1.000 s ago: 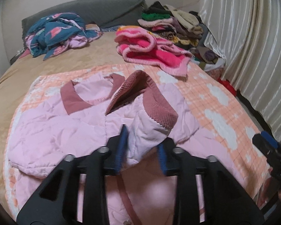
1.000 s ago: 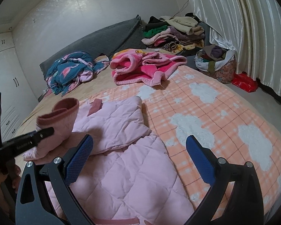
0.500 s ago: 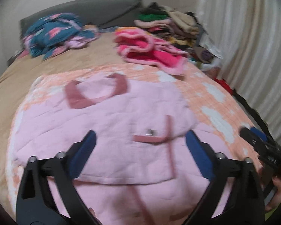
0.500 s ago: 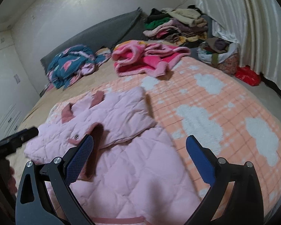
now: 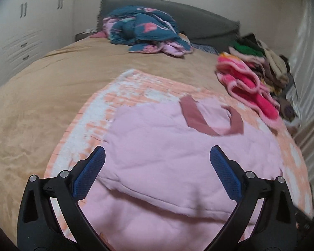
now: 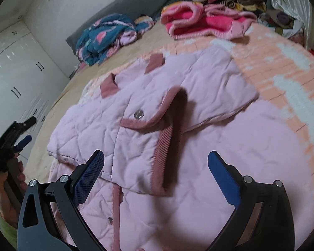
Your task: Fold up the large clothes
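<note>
Bedspread (image 5: pixel 27 108) bare at left, open room there. Left gripper (image 5: pixel 157 159) wide open, jaws just opened, nothing between them, above one pink jacket (image 5: pixel 167 156) lying on blanket (image 5: pixel 88 129). Right gripper (image 6: pixel 156 163) wide open, empty, over folded sleeve (image 6: pixel 148 146). Three clothes heaps beyond.

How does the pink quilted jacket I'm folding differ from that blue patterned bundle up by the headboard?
The pink jacket lies spread flat on the orange checked blanket, one cuffed sleeve folded across it; the blue bundle sits crumpled in a heap on the tan cover. The jacket is plain pink with dusty-rose trim; the bundle is teal with pink shapes. Neither is gripped.
</note>
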Motion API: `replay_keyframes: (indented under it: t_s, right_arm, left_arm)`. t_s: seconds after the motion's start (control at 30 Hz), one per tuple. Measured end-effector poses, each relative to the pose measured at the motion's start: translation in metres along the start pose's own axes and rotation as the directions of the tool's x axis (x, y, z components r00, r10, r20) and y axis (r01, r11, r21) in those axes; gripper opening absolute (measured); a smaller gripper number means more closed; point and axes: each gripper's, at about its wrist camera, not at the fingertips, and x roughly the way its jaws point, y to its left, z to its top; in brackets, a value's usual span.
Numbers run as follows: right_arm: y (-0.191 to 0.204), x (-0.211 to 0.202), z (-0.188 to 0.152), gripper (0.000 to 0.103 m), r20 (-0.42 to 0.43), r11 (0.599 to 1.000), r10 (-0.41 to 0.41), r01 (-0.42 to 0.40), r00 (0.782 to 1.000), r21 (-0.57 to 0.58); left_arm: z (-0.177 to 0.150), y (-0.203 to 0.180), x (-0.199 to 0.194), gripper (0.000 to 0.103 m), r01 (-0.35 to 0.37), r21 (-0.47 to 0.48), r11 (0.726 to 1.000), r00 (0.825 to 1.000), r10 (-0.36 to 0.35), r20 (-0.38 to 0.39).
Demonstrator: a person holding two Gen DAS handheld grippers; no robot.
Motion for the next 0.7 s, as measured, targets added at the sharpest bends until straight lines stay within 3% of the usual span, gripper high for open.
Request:
replay_keyframes:
  t_s: [0.17,0.43,0.53,0.57,0.6,0.63,0.7]
  right_arm:
    - [0.005,0.021,0.000,0.099,-0.017,1.000,-0.022,0.022,1.000,0.012]
    - [-0.010,0.046,-0.002,0.096,-0.007,0.995,0.006,-0.005,1.000,0.101]
    - [-0.005,0.047,-0.001,0.064,0.007,0.997,0.031,-0.031,1.000,0.076]
    - [-0.004,0.047,0.000,0.061,0.007,0.996,0.038,-0.038,0.999,0.075]
    - [-0.003,0.046,0.000,0.048,0.016,0.997,0.033,-0.034,0.999,0.071]
    - [-0.002,0.045,0.002,0.024,0.022,0.997,0.046,-0.047,0.999,0.063]
    - [0.003,0.038,0.008,0.016,0.053,0.998,0.052,-0.054,0.997,0.039]
  left_arm:
    - [0.000,0.027,0.012,0.094,-0.047,-0.013,0.999,0.999,0.047,0.015]
    - [-0.004,0.071,0.030,0.094,-0.013,-0.086,0.996,1.000,0.015,0.016]
    - [0.001,0.083,0.028,0.094,-0.010,-0.104,0.995,0.999,0.015,0.040]
    - [0.003,0.085,0.028,0.094,-0.009,-0.106,0.994,0.999,0.014,0.047]
    - [0.004,0.088,0.028,0.094,-0.008,-0.110,0.994,0.999,0.014,0.052]
    - [0.005,0.091,0.028,0.094,-0.008,-0.117,0.993,0.999,0.014,0.053]
    - [0.006,0.093,0.028,0.094,0.000,-0.119,0.993,0.998,0.007,0.057]
